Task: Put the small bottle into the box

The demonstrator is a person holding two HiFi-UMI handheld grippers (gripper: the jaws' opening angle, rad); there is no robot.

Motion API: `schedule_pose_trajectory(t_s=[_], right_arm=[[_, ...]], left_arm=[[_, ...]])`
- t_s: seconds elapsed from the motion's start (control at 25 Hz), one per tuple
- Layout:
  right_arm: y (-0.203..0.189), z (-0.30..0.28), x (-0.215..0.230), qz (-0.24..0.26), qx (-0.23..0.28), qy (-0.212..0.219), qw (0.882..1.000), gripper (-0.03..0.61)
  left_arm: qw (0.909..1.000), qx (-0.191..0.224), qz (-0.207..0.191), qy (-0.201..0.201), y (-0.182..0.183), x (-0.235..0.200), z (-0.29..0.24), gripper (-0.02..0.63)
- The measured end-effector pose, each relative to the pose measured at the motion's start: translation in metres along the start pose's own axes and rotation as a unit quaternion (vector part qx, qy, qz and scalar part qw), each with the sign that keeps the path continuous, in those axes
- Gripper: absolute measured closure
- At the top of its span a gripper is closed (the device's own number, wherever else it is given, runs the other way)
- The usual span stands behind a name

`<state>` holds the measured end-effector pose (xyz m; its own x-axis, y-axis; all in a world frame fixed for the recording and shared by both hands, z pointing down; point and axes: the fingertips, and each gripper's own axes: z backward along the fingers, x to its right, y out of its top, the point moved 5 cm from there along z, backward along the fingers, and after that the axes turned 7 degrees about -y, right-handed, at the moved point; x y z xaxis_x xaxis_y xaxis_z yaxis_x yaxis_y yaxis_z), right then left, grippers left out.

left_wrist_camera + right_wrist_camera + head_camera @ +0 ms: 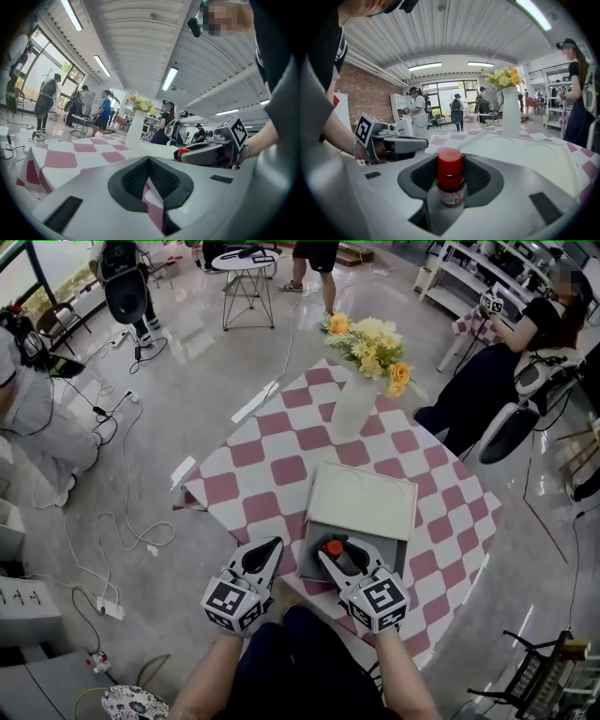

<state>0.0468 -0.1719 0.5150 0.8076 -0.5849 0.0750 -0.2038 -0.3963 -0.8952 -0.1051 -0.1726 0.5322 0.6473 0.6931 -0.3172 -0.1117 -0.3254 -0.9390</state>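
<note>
My right gripper [336,559] is shut on the small bottle [334,547], which has a red cap and stands upright between the pads [476,176]. It hangs over the near part of the grey box [312,559], whose white lid [364,500] lies across the far part. In the right gripper view the bottle [451,180] fills the gap of the right gripper [451,161]. The left gripper [275,546] hovers just left of the box near the table's front edge, its jaws together on nothing. In its own view the left gripper [149,161] points over the checked cloth.
A white vase [354,404] with yellow and orange flowers [375,341] stands beyond the box on the pink-and-white checked table [272,470]. A person sits at the right [525,343], another at the left [28,409]. Cables [112,512] trail over the floor.
</note>
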Motion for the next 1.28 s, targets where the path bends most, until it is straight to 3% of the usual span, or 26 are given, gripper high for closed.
schedule_pose_trajectory(t_s=[0.48, 1.28], right_arm=[[-0.002, -0.020, -0.009, 0.049, -0.007, 0.016, 0.999, 0.417], [-0.006, -0.017, -0.015, 0.055, -0.017, 0.020, 0.998, 0.407]], left_arm=[[0.9998, 0.003, 0.009, 0.015, -0.002, -0.011, 0.005, 0.612], [1.0000, 0.004, 0.007, -0.002, 0.001, -0.005, -0.001, 0.612]])
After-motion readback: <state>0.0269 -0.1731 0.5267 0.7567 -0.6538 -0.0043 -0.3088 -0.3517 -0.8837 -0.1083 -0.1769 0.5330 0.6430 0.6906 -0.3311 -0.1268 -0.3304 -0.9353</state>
